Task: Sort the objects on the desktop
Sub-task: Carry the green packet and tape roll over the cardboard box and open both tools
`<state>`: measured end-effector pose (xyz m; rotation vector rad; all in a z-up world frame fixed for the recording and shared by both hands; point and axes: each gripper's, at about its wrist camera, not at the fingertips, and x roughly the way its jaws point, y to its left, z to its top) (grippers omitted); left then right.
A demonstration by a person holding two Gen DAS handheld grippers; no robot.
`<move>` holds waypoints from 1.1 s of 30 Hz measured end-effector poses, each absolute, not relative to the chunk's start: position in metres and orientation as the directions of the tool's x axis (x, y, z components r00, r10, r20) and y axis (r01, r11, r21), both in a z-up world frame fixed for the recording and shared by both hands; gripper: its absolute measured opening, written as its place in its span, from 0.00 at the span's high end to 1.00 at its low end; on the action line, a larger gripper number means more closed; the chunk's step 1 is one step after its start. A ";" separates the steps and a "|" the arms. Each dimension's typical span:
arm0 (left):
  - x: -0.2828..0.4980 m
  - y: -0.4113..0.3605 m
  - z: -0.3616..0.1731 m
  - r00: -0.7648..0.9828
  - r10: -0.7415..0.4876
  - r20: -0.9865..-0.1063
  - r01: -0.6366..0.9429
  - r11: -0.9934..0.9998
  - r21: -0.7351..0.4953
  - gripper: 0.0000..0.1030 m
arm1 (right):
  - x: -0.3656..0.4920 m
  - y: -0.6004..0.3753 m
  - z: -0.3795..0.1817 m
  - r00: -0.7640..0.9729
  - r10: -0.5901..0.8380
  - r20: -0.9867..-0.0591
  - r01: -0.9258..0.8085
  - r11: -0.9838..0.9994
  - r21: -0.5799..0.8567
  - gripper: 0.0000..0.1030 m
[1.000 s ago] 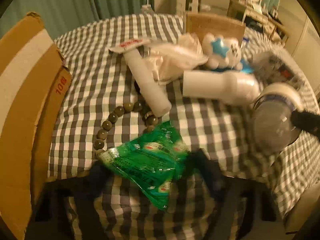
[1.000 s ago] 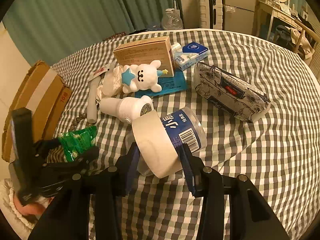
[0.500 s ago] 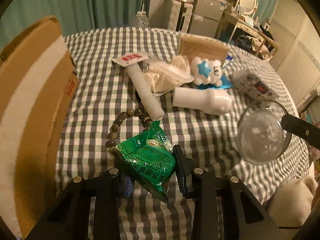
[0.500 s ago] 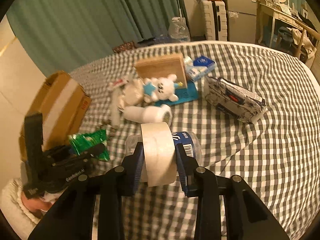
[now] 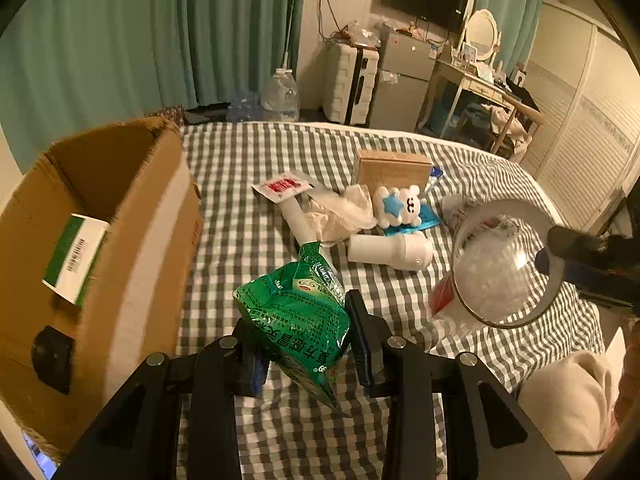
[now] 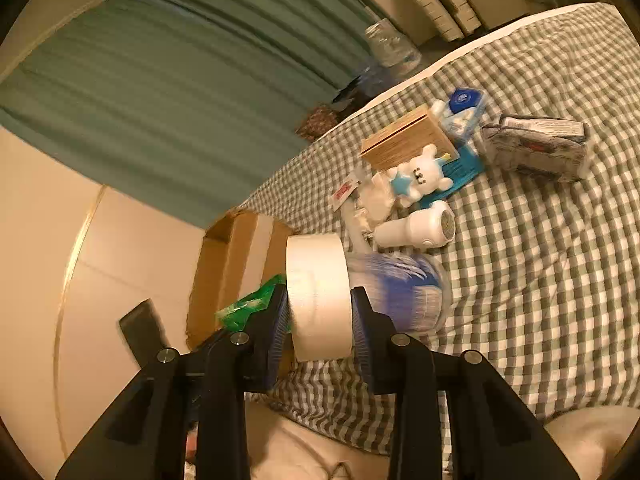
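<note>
My left gripper [image 5: 304,340] is shut on a green foil packet [image 5: 298,312] and holds it in the air over the checked cloth, just right of the open cardboard box [image 5: 120,208]. My right gripper [image 6: 320,316] is shut on the white lid of a clear plastic jar with a blue label [image 6: 396,292], lifted above the cloth. The jar [image 5: 500,264] also shows at the right in the left wrist view, bottom toward me. The green packet [image 6: 248,304] shows left of the jar in the right wrist view, near the box [image 6: 236,264].
A green-and-white carton [image 5: 76,256] lies inside the box. On the checked cloth [image 5: 248,208] lie a white tube [image 5: 296,220], a white handheld device [image 5: 392,250], a white bear toy [image 5: 398,206], a wooden box [image 5: 394,168], a patterned pouch [image 6: 536,148] and a tissue pack [image 6: 460,112].
Both grippers have risen from the cloth with their loads. The left one carried the packet up off the beads toward the box; the right one lifted and tilted with the jar.
</note>
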<state>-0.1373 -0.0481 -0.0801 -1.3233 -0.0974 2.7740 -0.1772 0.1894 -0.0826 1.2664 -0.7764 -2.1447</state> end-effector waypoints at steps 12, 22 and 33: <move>-0.127 -0.085 -0.040 -0.680 0.074 -0.729 -0.015 -0.996 -0.087 0.66 | -0.161 0.150 -0.044 -0.461 -0.585 -0.667 0.251 -0.807 0.535 0.71; -0.110 -0.182 0.009 -0.730 -0.019 -0.683 0.092 -0.993 -0.070 0.66 | -0.149 0.040 -0.003 -0.423 -0.605 -0.674 0.460 -0.785 0.415 0.71; -0.093 -0.257 -0.050 -0.659 -0.095 -0.746 0.213 -0.975 -0.064 0.66 | -0.140 -0.121 -0.011 -0.355 -0.573 -0.739 0.642 -0.724 0.252 0.71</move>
